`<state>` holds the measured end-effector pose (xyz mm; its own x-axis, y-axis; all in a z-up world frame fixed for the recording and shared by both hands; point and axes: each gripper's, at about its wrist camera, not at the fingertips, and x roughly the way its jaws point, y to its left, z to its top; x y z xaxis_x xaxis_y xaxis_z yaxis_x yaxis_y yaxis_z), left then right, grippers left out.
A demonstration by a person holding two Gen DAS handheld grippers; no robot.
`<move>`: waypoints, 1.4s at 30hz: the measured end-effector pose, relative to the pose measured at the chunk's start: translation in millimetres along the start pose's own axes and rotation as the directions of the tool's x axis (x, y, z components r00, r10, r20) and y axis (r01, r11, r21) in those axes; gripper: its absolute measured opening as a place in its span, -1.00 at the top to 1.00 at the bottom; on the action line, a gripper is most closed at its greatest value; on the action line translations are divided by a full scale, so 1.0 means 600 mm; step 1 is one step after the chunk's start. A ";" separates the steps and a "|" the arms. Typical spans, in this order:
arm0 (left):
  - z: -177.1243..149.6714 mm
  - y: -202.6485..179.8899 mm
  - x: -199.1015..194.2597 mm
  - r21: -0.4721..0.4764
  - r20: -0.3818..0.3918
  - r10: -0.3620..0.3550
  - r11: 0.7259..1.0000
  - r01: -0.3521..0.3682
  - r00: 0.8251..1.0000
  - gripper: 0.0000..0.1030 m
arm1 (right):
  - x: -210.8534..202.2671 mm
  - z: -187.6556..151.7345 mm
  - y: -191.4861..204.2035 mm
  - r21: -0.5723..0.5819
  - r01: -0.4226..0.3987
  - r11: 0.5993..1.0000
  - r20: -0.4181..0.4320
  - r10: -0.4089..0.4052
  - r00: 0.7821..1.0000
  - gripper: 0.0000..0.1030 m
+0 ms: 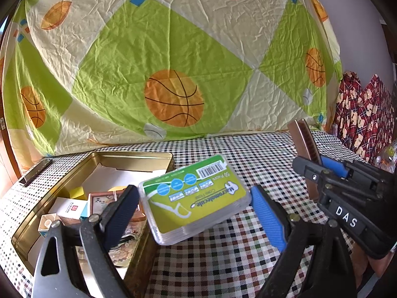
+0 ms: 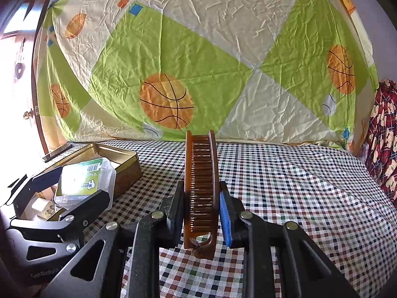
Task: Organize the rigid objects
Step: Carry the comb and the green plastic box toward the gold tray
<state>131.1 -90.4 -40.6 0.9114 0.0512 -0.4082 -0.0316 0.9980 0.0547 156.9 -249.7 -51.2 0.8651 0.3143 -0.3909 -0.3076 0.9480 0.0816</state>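
Observation:
My left gripper [image 1: 196,213] is shut on a clear plastic floss-pick box [image 1: 196,198] with a green label, held tilted over the right rim of a gold tin box [image 1: 139,157]. The box also shows in the right wrist view [image 2: 84,181]. My right gripper [image 2: 201,208] is shut on a brown hair clip [image 2: 201,188], held on edge above the checked cloth; the clip shows in the left wrist view [image 1: 304,144] at the right. The tin [image 2: 124,157] holds several small boxes and a picture card [image 1: 104,200].
A checked tablecloth [image 2: 297,193] covers the table. A basketball-print sheet [image 1: 173,49] hangs behind. A dark flat bar [image 1: 37,171] lies at the far left edge beside the tin. Red patterned fabric [image 1: 364,119] is at the right.

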 end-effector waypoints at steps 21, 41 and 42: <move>-0.010 0.019 -0.032 -0.020 0.056 0.013 1.000 -0.012 0.998 -0.78 | -0.027 -0.005 0.024 -0.039 -0.046 0.998 0.058 0.049 0.997 0.47; -0.015 0.038 -0.062 -0.048 0.110 0.025 0.999 -0.020 0.994 -0.78 | -0.047 -0.012 0.037 -0.060 -0.078 0.995 0.090 0.084 0.992 0.47; -0.016 0.039 -0.065 -0.051 0.116 0.027 0.998 -0.021 0.993 -0.78 | -0.048 -0.012 0.039 -0.060 -0.078 0.995 0.092 0.083 0.992 0.47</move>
<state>91.2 -68.5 -32.1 0.9516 0.0734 -0.2984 -0.0717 0.9973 0.0168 121.9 -237.2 -44.9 0.8691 0.3956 -0.2969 -0.3975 0.9159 0.0568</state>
